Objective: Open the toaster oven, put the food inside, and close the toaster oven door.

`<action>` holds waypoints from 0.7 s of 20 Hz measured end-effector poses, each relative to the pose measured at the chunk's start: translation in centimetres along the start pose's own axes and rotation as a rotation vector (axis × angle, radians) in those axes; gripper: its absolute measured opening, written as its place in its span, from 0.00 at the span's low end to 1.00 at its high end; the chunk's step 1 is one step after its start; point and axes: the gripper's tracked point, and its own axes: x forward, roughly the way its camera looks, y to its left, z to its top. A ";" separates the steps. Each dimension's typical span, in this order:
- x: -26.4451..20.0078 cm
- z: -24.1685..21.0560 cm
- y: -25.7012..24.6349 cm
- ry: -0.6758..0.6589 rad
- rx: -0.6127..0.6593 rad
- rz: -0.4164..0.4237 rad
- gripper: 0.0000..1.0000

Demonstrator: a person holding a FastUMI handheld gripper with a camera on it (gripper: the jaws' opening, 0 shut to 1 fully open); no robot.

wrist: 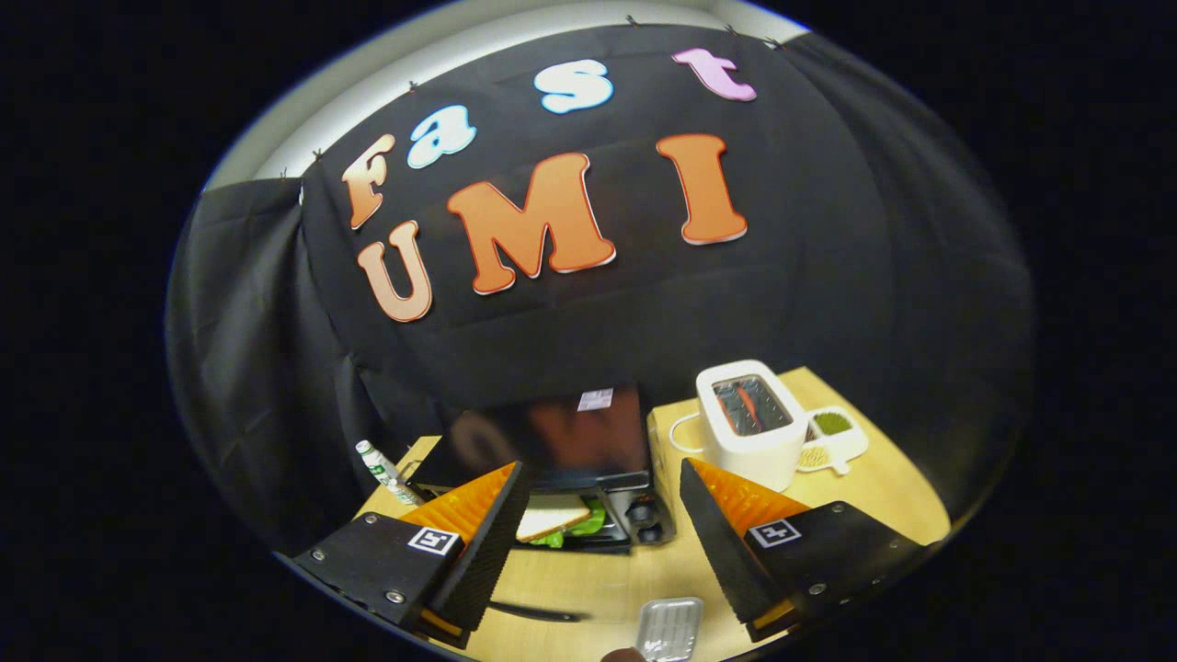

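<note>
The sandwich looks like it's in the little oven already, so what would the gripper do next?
Probably lower toward the oven door's front edge to lift it shut. The sandwich sits inside the toaster oven, and the gripper is open, holding nothing, raised in front.

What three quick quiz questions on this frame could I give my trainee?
1. True or false: the tongs are shut on the sandwich.
2. Which stands beside the black toaster oven? A) a white toaster B) a red kettle C) a blue bowl
3. Fill in: the small metal tray lies on the wooden ____.

Key:
1. False: the fingers stand apart, empty; the sandwich sits in the oven's opening beyond them.
2. A
3. table
</note>
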 end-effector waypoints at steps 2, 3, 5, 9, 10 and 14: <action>-0.5 1.1 -0.2 -0.049 -0.088 -0.026 0.99; -0.7 1.1 -0.1 -0.065 -0.126 -0.032 0.98; -1.0 0.0 0.9 -0.064 -0.157 -0.024 0.99; -0.9 -4.3 3.4 -0.010 -0.084 0.027 0.99; -0.6 -5.5 3.7 0.012 -0.073 0.030 0.99; -0.4 -12.0 5.1 0.132 -0.064 0.028 0.99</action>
